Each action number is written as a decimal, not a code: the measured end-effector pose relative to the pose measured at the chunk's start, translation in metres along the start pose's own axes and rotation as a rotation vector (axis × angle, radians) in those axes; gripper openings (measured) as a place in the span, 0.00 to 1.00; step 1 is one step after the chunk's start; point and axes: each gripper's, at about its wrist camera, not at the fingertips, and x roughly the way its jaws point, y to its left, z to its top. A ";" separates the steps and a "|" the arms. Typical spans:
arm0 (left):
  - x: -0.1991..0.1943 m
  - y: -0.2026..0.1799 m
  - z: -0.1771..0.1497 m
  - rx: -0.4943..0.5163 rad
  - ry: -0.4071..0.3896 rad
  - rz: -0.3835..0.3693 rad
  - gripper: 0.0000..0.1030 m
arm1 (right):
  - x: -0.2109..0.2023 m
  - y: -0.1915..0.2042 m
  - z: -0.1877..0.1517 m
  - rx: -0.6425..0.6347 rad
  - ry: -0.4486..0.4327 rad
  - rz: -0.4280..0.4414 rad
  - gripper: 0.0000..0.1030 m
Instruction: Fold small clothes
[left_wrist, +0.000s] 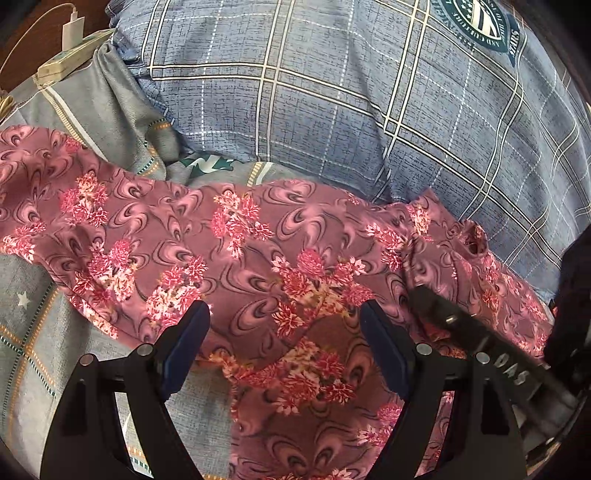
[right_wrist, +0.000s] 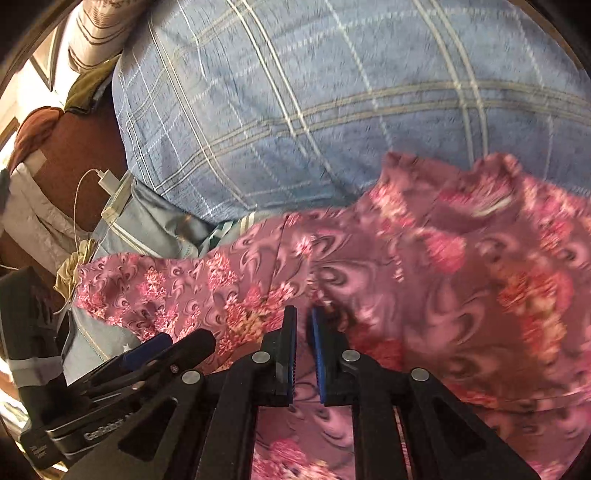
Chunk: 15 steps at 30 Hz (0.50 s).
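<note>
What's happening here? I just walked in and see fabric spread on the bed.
A person is folding a pink floral garment on a bed, a gripper in each hand. The left gripper hangs open over the cloth, gripping nothing. The right gripper is nearly closed, low over the garment beside a blue plaid pillow.

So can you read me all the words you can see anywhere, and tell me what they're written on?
"GenRobot": on the body of the left tongs, seen from the right wrist view; smaller print below it is too blurred to read.
"DAS": partial letters on the right tongs in the left wrist view.
Round badge on the blue plaid pillow: lettering around the ring, too small and cut off to read.
</note>
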 end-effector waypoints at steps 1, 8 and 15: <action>0.001 0.000 0.000 -0.002 0.001 0.000 0.81 | 0.004 0.001 -0.002 0.002 0.011 0.005 0.10; 0.004 -0.006 -0.002 0.009 0.017 0.000 0.81 | -0.033 -0.004 -0.012 0.013 -0.013 0.055 0.24; 0.002 -0.024 -0.004 0.046 0.008 -0.018 0.81 | -0.129 -0.072 -0.034 0.055 -0.125 -0.139 0.49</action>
